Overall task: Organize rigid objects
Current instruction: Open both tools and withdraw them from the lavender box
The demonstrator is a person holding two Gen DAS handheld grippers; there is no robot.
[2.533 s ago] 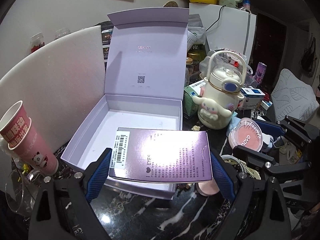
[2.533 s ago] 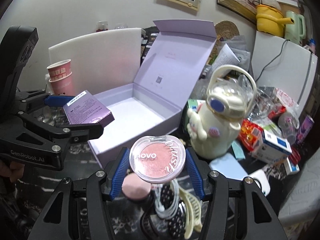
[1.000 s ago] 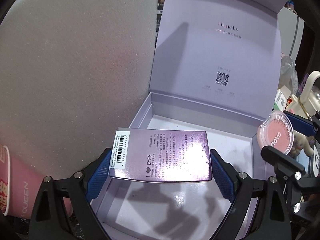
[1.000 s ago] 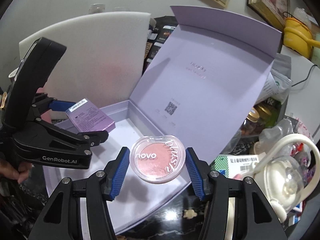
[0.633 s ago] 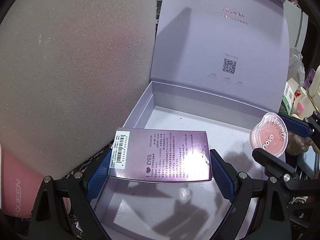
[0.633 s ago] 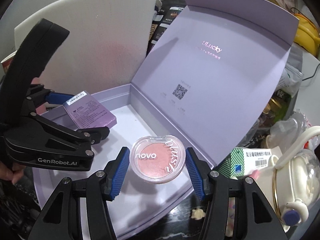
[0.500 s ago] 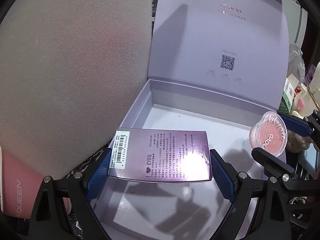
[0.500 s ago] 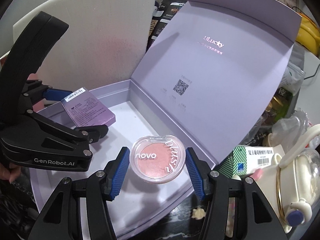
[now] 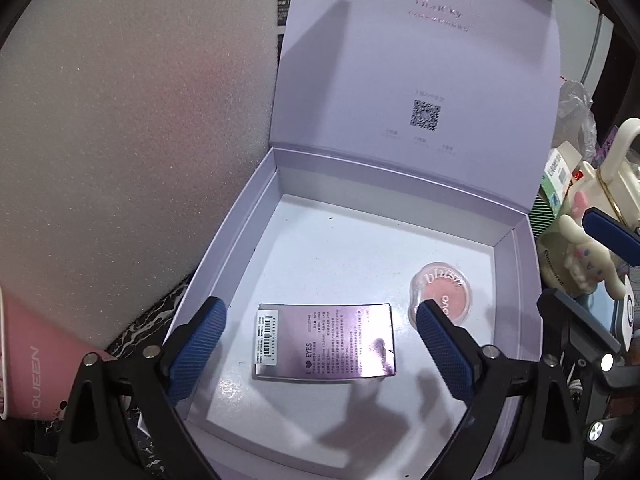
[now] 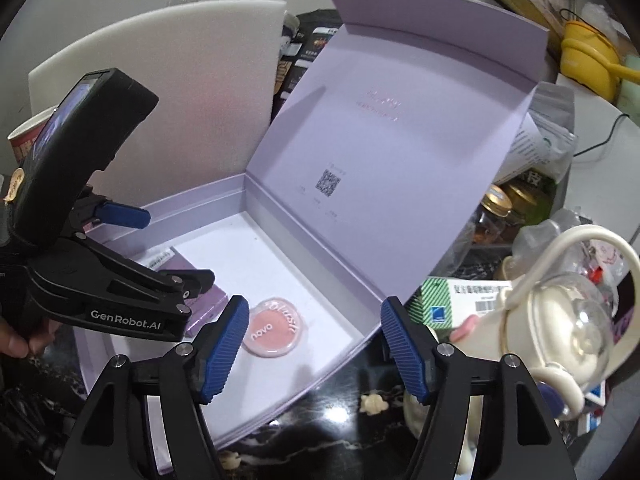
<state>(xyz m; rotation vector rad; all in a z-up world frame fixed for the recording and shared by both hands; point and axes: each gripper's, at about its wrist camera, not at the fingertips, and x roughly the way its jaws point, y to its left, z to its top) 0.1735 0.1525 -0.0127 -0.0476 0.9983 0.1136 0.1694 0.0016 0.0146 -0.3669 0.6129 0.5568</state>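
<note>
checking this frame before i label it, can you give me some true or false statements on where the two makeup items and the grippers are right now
1. The purple eyeshadow box lies flat on the floor of the open lilac gift box. True.
2. The left gripper is clamped on the purple eyeshadow box. False: its jaws stand open, clear of both ends, and have just been opening.
3. The round blush compact rests inside the lilac gift box. True.
4. The right gripper grips the compact. False: its jaws stand open with nothing pressed between them, and have just been opening.
5. The gift box lid is shut. False: it stands raised behind the tray.
</note>
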